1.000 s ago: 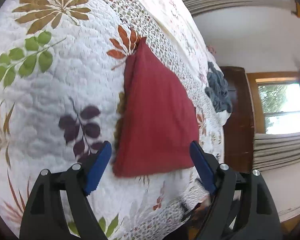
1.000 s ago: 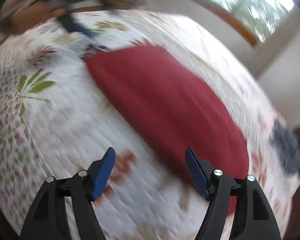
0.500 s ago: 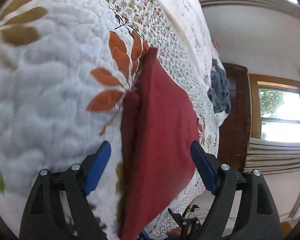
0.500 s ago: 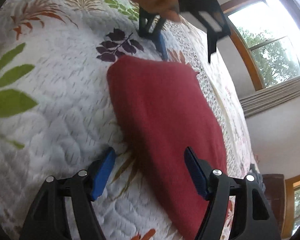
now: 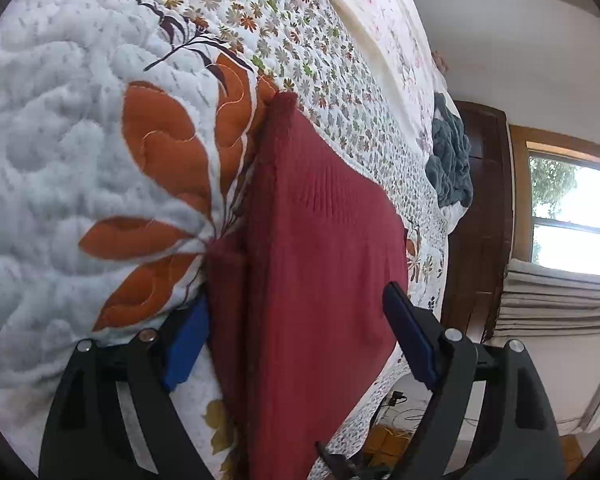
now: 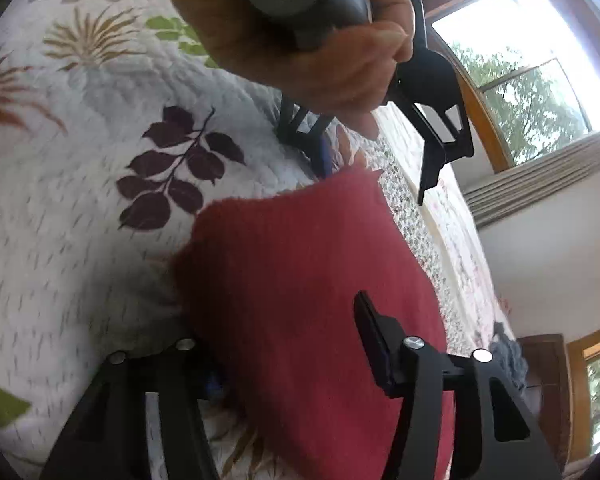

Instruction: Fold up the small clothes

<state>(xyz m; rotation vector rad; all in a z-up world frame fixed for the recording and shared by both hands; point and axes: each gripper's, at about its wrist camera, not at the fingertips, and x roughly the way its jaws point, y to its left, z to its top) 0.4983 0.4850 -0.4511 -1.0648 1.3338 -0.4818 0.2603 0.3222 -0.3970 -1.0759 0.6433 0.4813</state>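
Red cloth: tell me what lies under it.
The red cloth lies on the leaf-print quilt. Each open claw has one finger slid beneath an edge; anything else under it is covered.

Two wrist fisheyes looking low across the bed

Both are sitting close over the quilt (image 5: 60,152), facing opposite ends of the same red cloth (image 6: 300,280).

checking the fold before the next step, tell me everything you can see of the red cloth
The red cloth is a dark red ribbed knit, folded into a flat, roughly rectangular stack with a layered edge on one side. It lies on the leaf-print quilt. The left tool and right tool both straddle its edges, open, one finger under or beside the fabric.
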